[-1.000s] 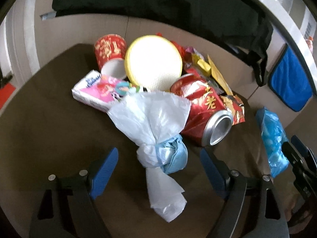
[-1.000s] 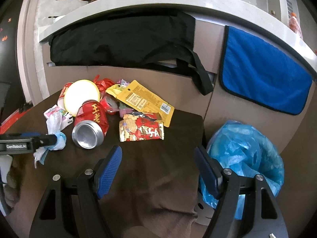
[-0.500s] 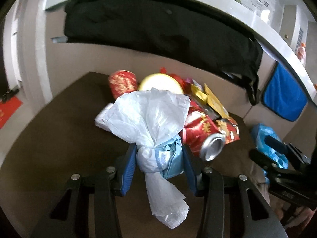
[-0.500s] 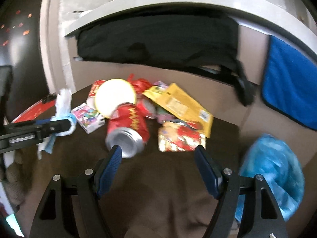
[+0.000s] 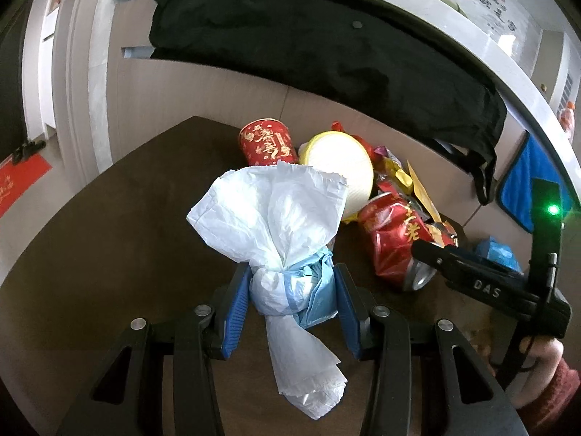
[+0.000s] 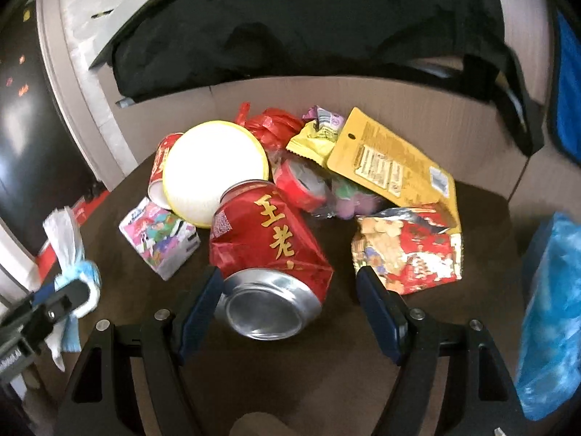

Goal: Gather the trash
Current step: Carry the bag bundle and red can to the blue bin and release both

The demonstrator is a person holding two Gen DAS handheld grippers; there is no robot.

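My left gripper (image 5: pixel 292 299) is shut on a knotted white and blue plastic bag (image 5: pixel 279 239) and holds it above the brown table (image 5: pixel 109 239). It also shows at the left of the right wrist view (image 6: pixel 69 254). My right gripper (image 6: pixel 287 303) is open, its jaws on either side of a crushed red can (image 6: pixel 268 250) that lies on the table; the can also shows in the left wrist view (image 5: pixel 395 239). Behind the can lie a yellow-rimmed lid (image 6: pixel 216 167), a red paper cup (image 5: pixel 267 141), a tissue pack (image 6: pixel 159 239) and snack wrappers (image 6: pixel 406 250).
A blue trash bag (image 6: pixel 548 319) hangs at the table's right edge. A black cloth (image 5: pixel 319 47) and a blue towel (image 5: pixel 523 185) hang over the counter behind the table. A yellow packet (image 6: pixel 392 160) lies at the back of the pile.
My left gripper closed on the knotted bag and lifted it off the table. My right gripper moved left and forward from the table's right side until its open jaws flank the red can.
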